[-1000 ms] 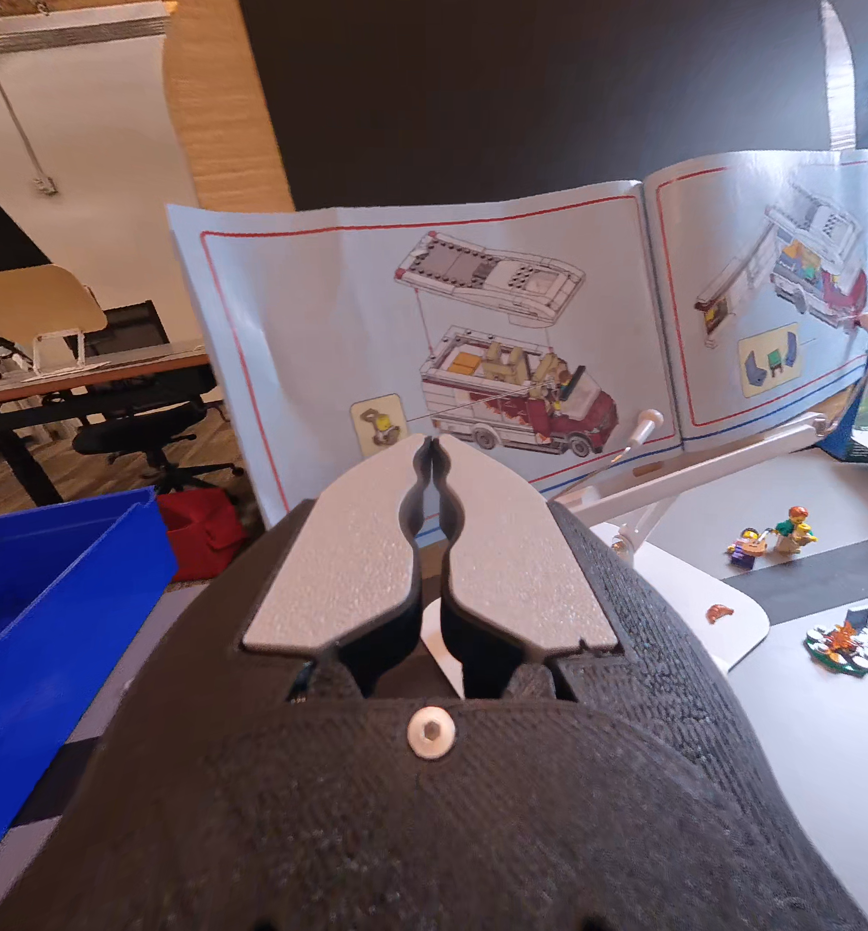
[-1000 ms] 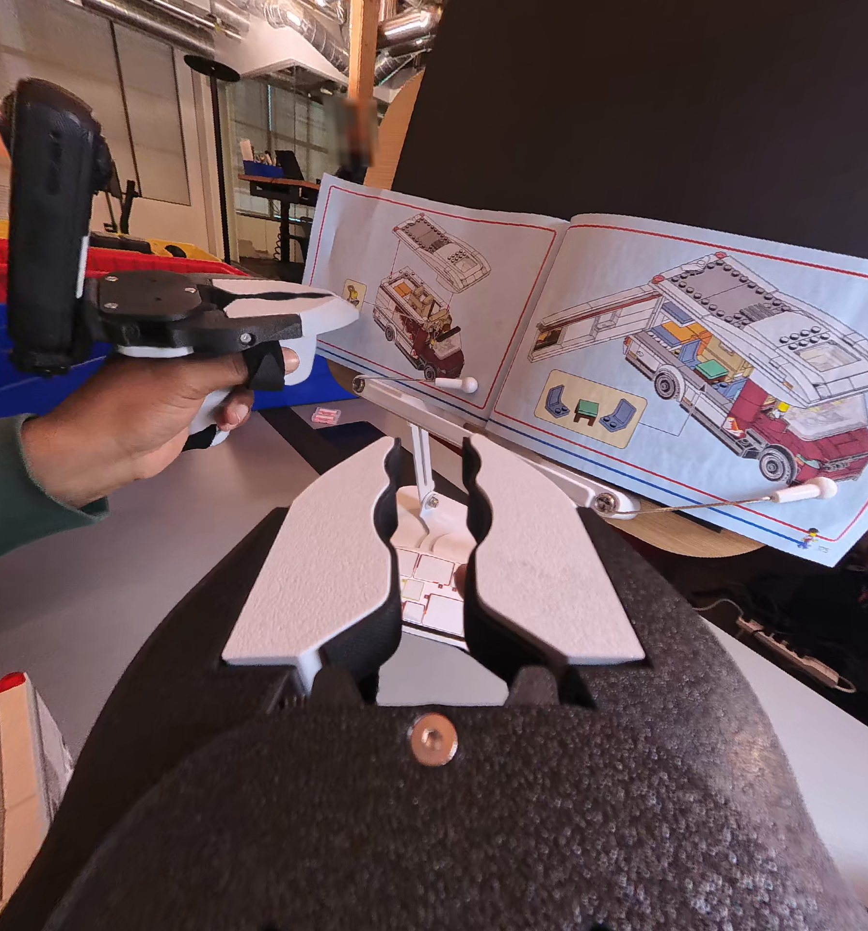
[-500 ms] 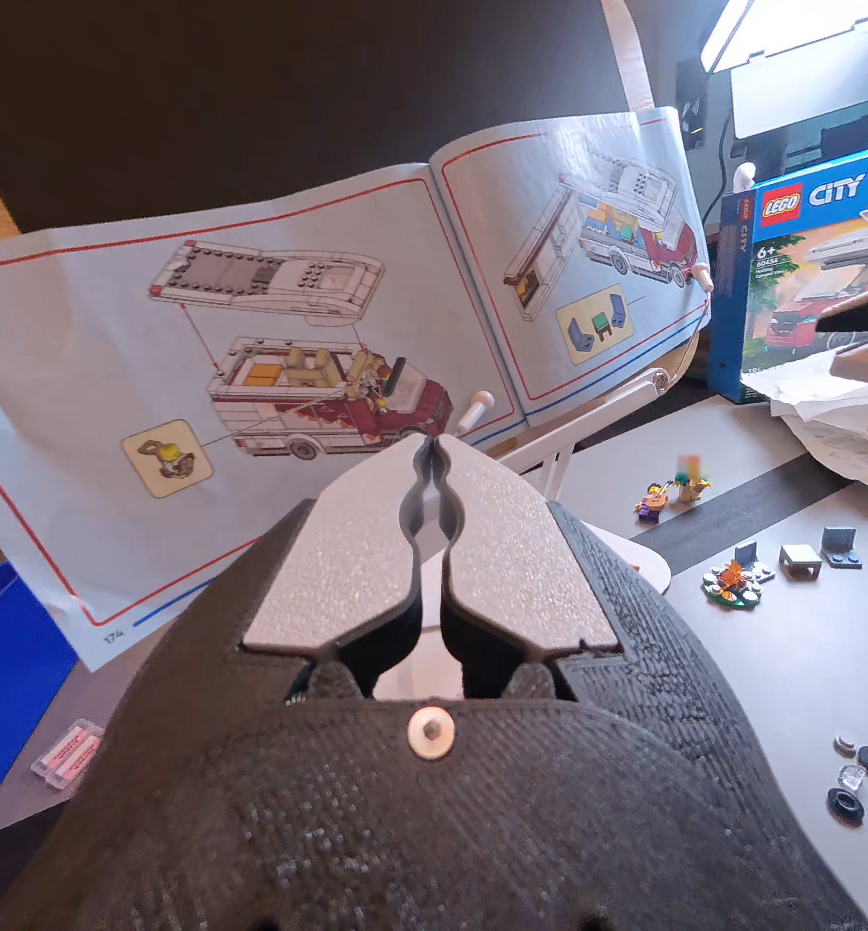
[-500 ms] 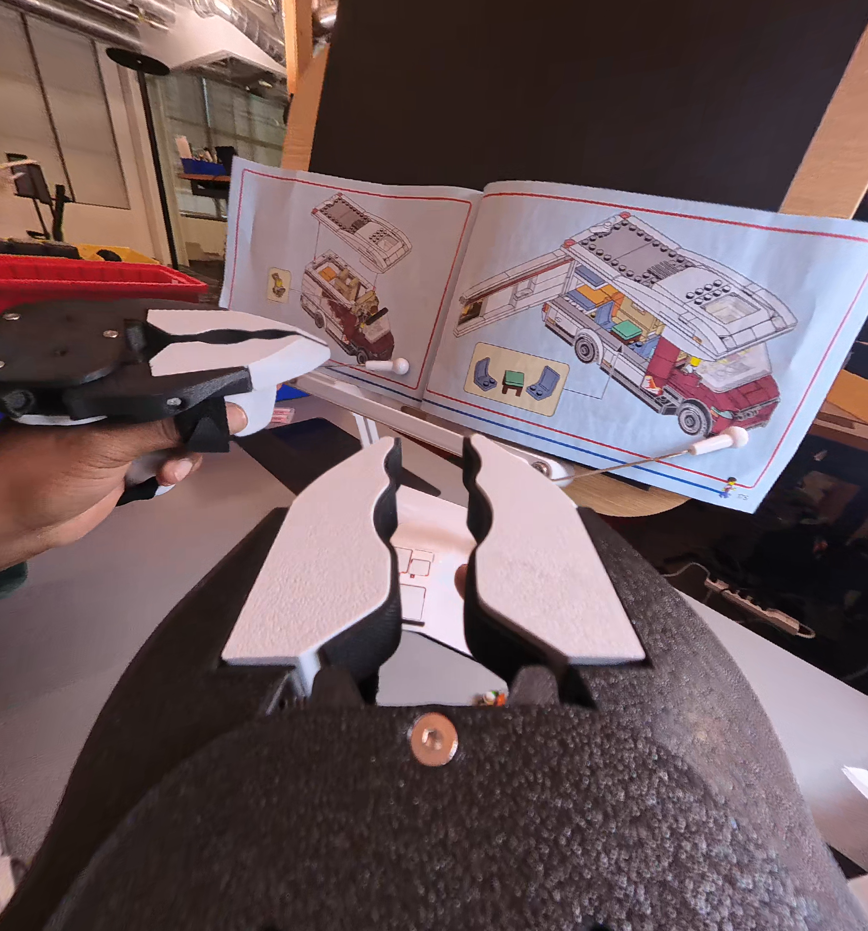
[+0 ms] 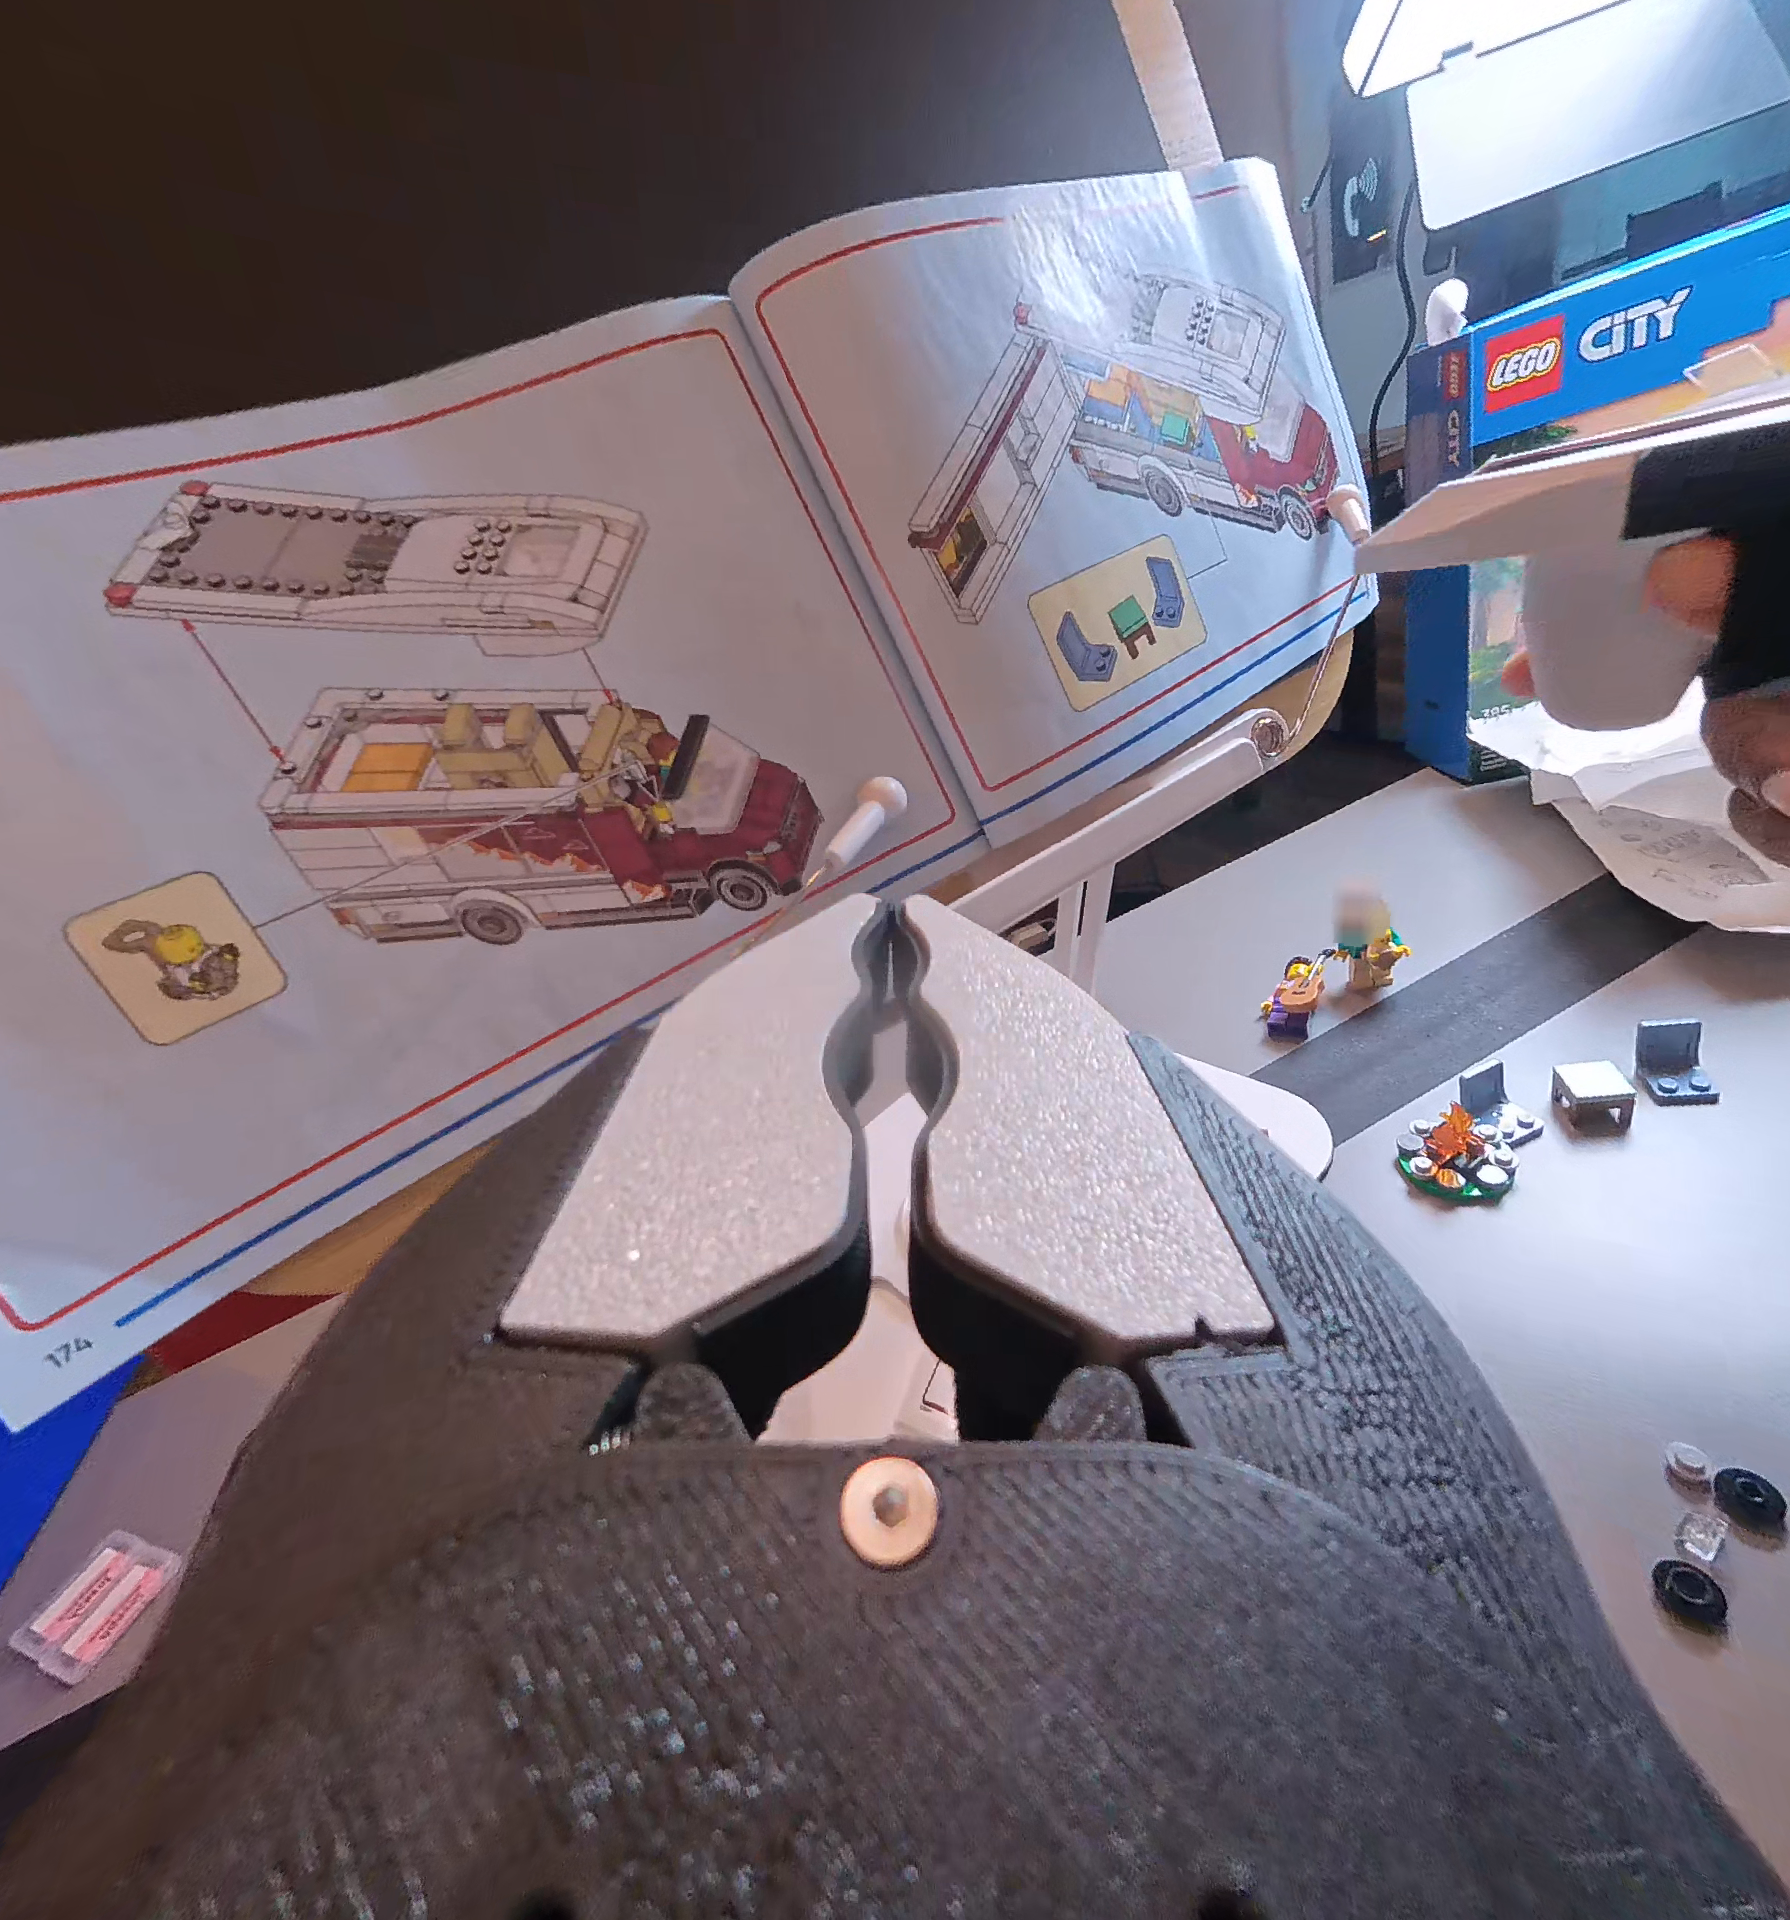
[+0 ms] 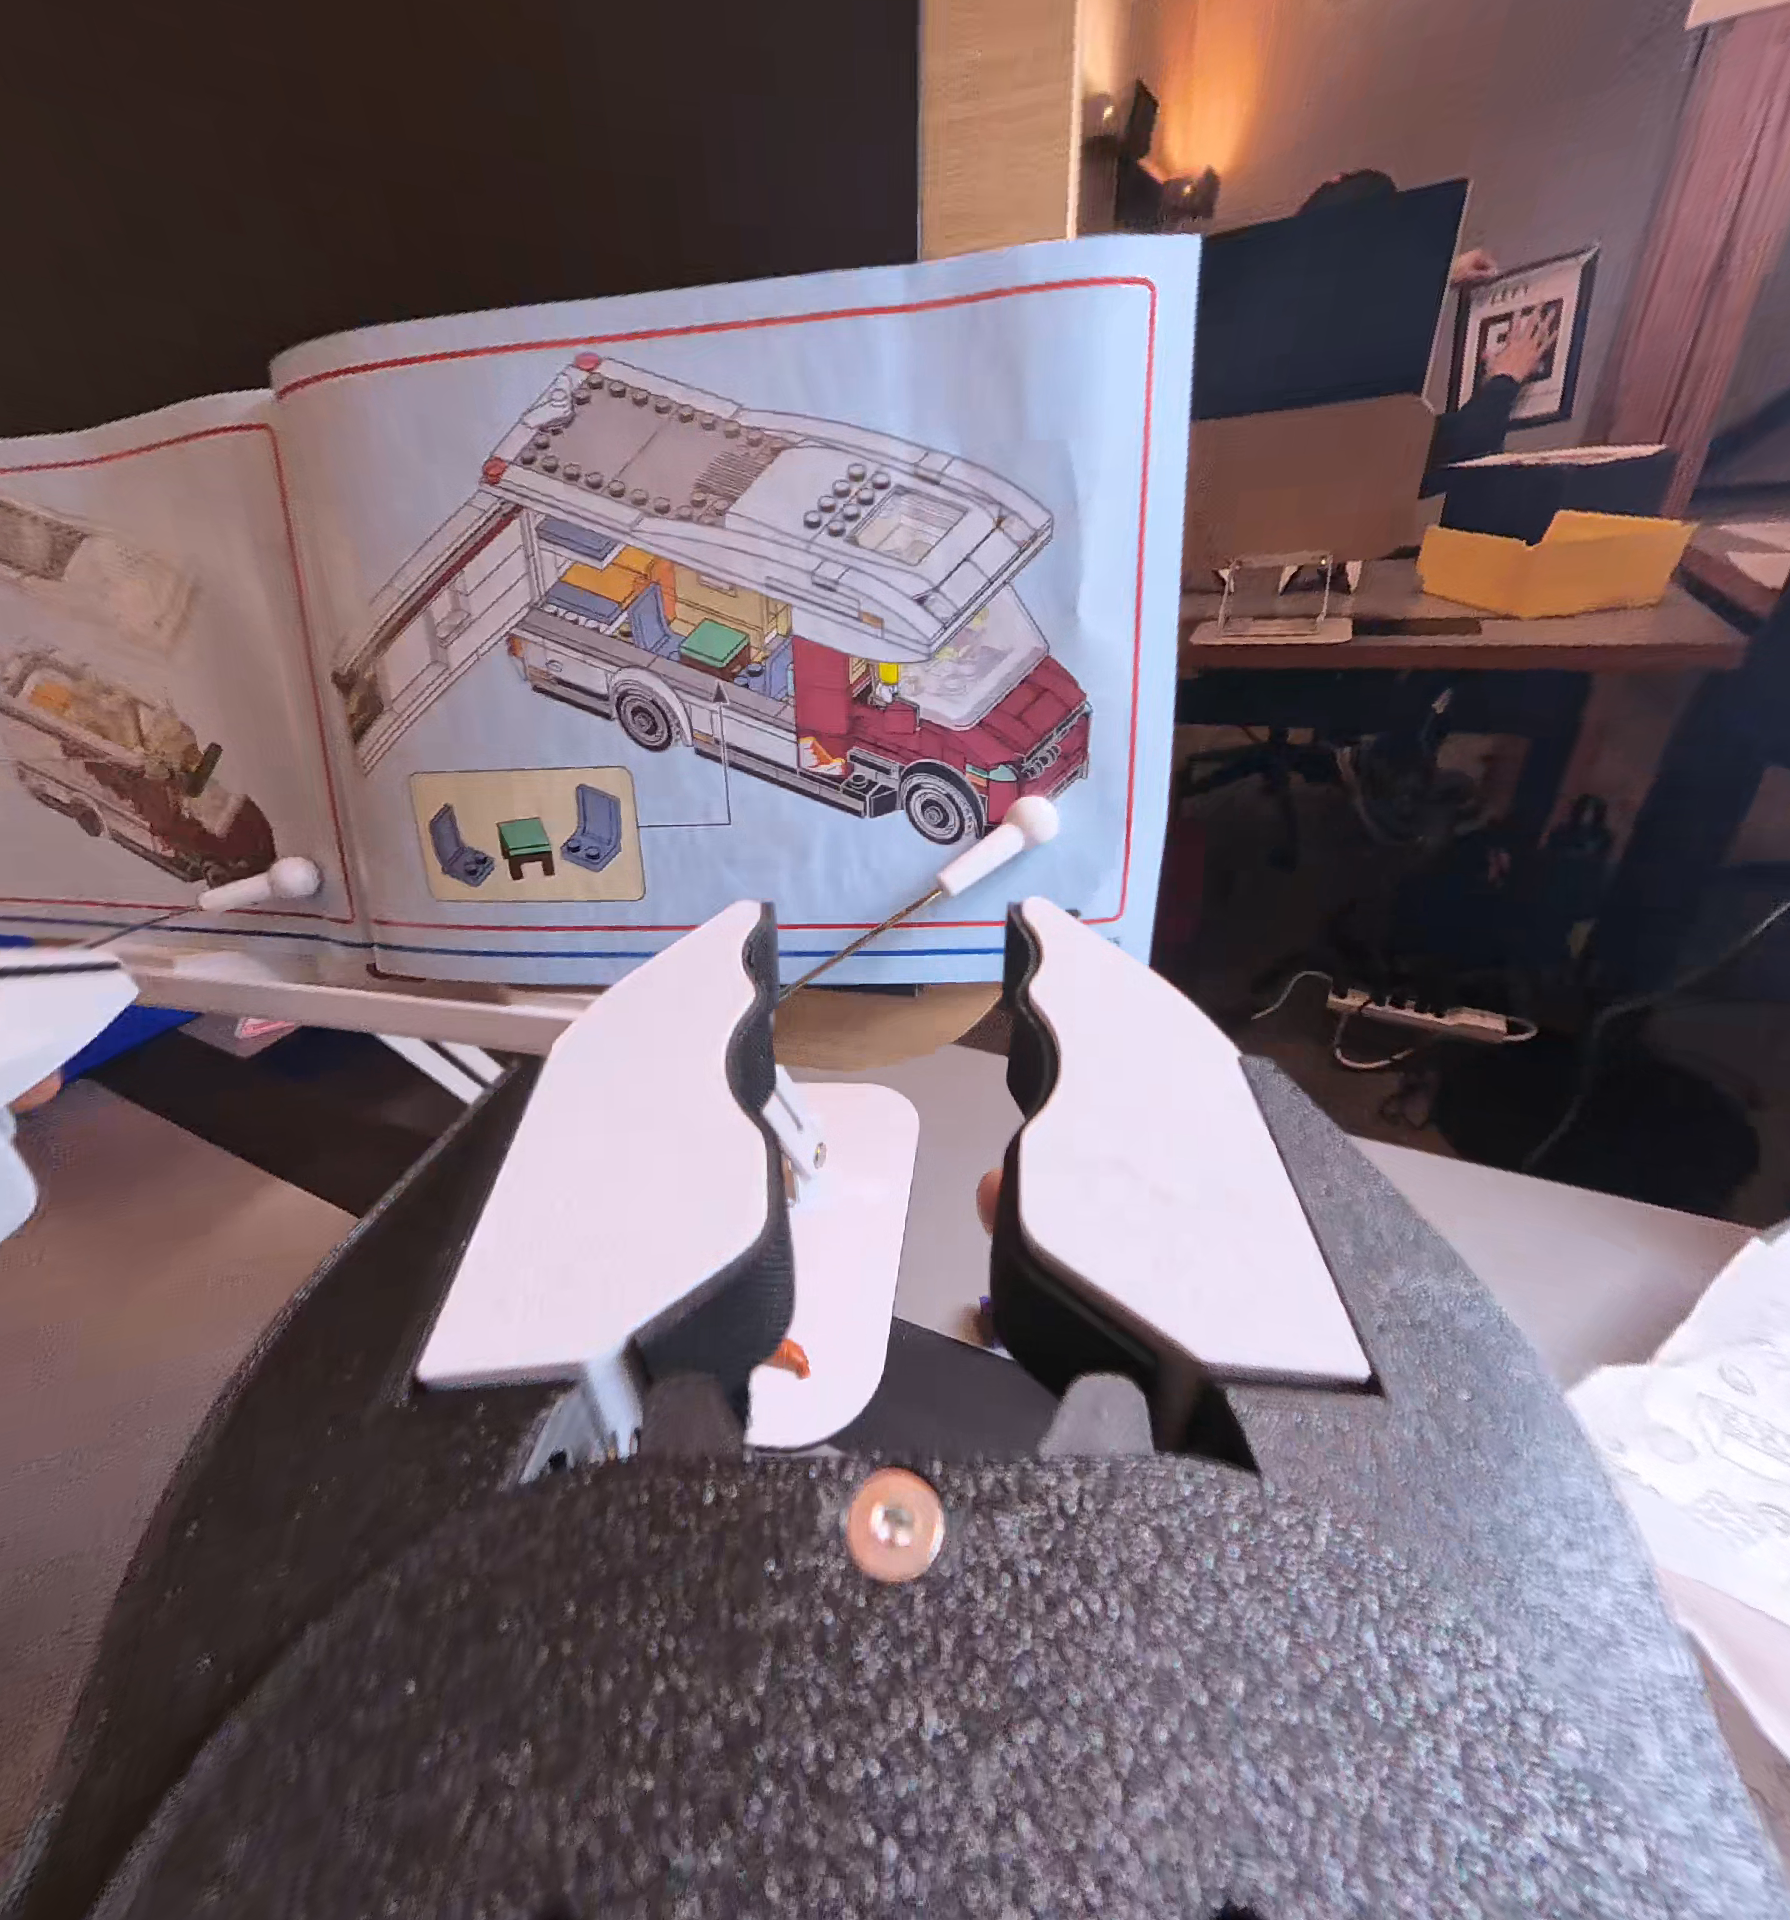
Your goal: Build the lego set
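An open instruction booklet point(image 6: 725, 623) stands on a white stand point(image 6: 351, 1003) at the back of the grey table point(image 5: 1597, 1299), each page pinned by a white-tipped wire clip point(image 6: 995, 847). My right gripper point(image 6: 883, 935) hangs spread and empty just before the right clip; my left gripper point(image 5: 889, 914) is pressed together on nothing. I would judge clearance from the clip wire carefully, since my fingers point(image 6: 662, 1143) hide the stand's base.

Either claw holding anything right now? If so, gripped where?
Nothing held. Left claw is shut with nothing between its fingertips. Right claw is open and empty; the booklet stands on its stand beyond it.
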{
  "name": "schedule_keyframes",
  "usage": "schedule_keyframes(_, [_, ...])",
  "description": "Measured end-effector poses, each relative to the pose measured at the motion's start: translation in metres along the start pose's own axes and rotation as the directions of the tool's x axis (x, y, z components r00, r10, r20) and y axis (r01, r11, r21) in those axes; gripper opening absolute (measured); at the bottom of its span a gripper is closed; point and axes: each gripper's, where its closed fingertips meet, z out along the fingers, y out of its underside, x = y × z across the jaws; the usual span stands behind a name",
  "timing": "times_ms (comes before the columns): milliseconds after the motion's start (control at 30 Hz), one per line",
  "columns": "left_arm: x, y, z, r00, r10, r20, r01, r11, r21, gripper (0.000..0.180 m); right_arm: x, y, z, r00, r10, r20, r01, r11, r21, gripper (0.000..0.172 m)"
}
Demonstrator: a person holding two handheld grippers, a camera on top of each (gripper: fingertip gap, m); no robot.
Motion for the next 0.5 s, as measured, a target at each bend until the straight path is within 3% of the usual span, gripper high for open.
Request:
schedule_keyframes(67, [0.003, 0.004, 0.001, 1.000, 0.002, -0.009, -0.002, 1.000, -0.009, 0.000, 0.004, 0.002, 0.006, 1.000, 0.015, -0.007, -0.015, 1.000, -0.009, 0.038])
schedule_keyframes(167, [0.009, 0.009, 0.002, 1.000, 0.016, -0.022, -0.016, 1.000, -0.019, 0.000, 0.007, 0.004, 0.009, 1.000, 0.001, 0.001, -0.001, 1.000, -0.003, 0.018])
schedule_keyframes(500, [0.018, 0.011, 0.002, 0.999, 0.031, -0.042, -0.032, 0.999, -0.024, 0.000, 0.006, 0.004, 0.007, 1.000, -0.017, 0.008, 0.017, 1.000, 0.015, 0.016])
